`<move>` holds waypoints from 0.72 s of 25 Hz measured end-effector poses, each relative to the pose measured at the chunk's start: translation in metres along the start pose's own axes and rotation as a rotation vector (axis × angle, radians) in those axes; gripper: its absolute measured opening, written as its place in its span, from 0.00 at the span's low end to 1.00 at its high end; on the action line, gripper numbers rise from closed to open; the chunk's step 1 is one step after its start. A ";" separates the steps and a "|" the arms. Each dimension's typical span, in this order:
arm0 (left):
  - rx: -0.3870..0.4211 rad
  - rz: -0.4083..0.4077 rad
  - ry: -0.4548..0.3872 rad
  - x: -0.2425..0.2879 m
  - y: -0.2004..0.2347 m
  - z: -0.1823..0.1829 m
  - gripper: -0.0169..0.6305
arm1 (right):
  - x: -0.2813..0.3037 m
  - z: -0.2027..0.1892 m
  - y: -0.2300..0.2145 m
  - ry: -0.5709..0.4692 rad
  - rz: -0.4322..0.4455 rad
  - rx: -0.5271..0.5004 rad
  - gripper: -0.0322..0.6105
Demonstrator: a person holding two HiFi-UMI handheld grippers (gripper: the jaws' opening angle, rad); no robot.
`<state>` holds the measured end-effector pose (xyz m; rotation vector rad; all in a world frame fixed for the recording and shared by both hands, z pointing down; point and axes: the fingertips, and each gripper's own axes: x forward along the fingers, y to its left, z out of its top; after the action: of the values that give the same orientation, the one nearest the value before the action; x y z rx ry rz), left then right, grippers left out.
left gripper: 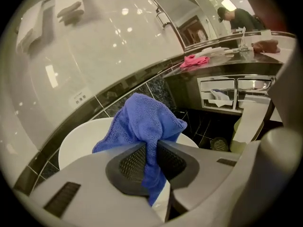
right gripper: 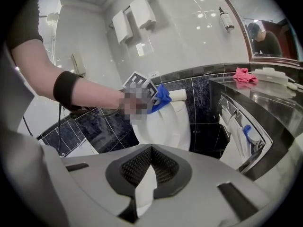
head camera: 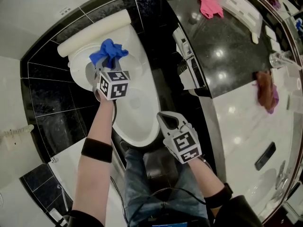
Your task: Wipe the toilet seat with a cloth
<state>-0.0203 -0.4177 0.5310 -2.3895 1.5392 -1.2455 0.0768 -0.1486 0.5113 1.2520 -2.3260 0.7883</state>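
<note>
The white toilet (head camera: 137, 112) stands on black tiles, and its top looks smooth and closed. My left gripper (head camera: 105, 66) is over the toilet's back end near the cistern, shut on a bunched blue cloth (head camera: 109, 52). In the left gripper view the blue cloth (left gripper: 144, 122) is pinched between the pads of my left gripper (left gripper: 151, 148) and hangs down over the white toilet (left gripper: 80, 141). I cannot tell whether the cloth touches the toilet. My right gripper (head camera: 164, 118) hovers beside the toilet's front end, shut and empty. The right gripper view shows my right gripper (right gripper: 150, 151) aimed at the toilet (right gripper: 165, 126).
A black counter (head camera: 222, 56) runs along the right with a pink cloth (head camera: 209, 1) on it. A brown and purple cloth (head camera: 266, 91) lies on the white basin top. Paper holders (head camera: 187, 60) are set in the counter's side next to the toilet. My legs are below the bowl.
</note>
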 end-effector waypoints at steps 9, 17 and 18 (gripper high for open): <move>0.176 0.024 -0.056 0.004 -0.025 -0.009 0.12 | 0.014 -0.026 -0.006 0.017 0.000 0.027 0.08; 0.275 -0.061 0.003 0.032 -0.084 -0.039 0.12 | 0.024 -0.053 -0.015 0.033 -0.014 0.046 0.08; 0.292 -0.067 0.003 0.035 -0.090 -0.043 0.12 | 0.026 -0.058 -0.018 0.035 -0.018 0.051 0.08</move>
<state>0.0264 -0.3831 0.6192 -2.2671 1.1897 -1.3785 0.0827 -0.1358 0.5761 1.2688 -2.2775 0.8614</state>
